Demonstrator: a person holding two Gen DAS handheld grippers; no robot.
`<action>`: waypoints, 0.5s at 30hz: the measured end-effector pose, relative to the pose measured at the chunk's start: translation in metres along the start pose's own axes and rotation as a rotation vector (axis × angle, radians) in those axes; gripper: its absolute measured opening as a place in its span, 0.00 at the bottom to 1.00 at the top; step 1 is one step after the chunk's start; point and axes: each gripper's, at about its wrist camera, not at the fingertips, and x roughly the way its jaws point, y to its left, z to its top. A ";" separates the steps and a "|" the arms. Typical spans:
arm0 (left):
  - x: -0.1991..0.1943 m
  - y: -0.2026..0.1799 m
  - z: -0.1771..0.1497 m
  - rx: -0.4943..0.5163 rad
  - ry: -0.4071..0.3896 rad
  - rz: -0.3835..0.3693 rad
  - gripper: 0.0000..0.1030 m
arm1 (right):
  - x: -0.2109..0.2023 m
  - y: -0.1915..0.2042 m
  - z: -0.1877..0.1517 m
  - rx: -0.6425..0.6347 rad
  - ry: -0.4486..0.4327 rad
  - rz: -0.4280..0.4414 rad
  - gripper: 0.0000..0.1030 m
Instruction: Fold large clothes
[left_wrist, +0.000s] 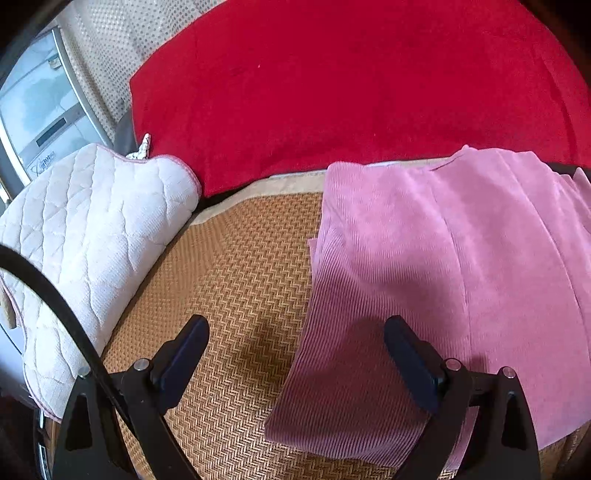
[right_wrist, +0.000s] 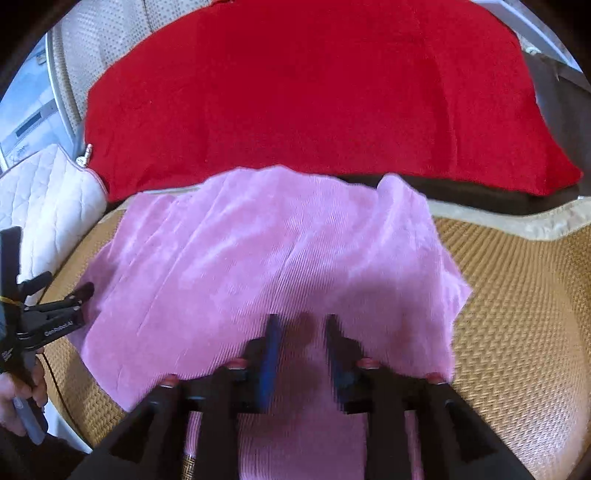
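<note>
Your left gripper hung with its jaws wide apart and held nothing; one finger was over the woven mat and the other over the left edge of the pink garment. The garment lay spread on the mat, in ribbed cloth, with a folded layer on top and its far edge close to the red blanket. Your right gripper was over the near middle of the garment, its jaws only a little apart with pink cloth showing in the gap; the picture was blurred there, so I cannot tell if it held the cloth. On the left side of the mat a white quilted cushion rested partly over the mat border, near the garment but not touching it. The red blanket covered the whole area behind. In the right view, your left hand with its gripper stood just beside the garment's left edge.
</note>
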 end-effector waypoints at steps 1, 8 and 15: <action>0.003 0.003 0.002 -0.003 -0.008 -0.004 0.93 | 0.007 -0.001 0.000 0.022 0.022 0.010 0.80; -0.014 0.008 0.003 -0.040 -0.082 -0.029 0.93 | 0.003 -0.014 0.004 0.130 -0.038 0.059 0.78; -0.030 0.006 0.009 -0.075 -0.153 -0.054 0.93 | -0.016 -0.016 0.007 0.145 -0.135 0.029 0.53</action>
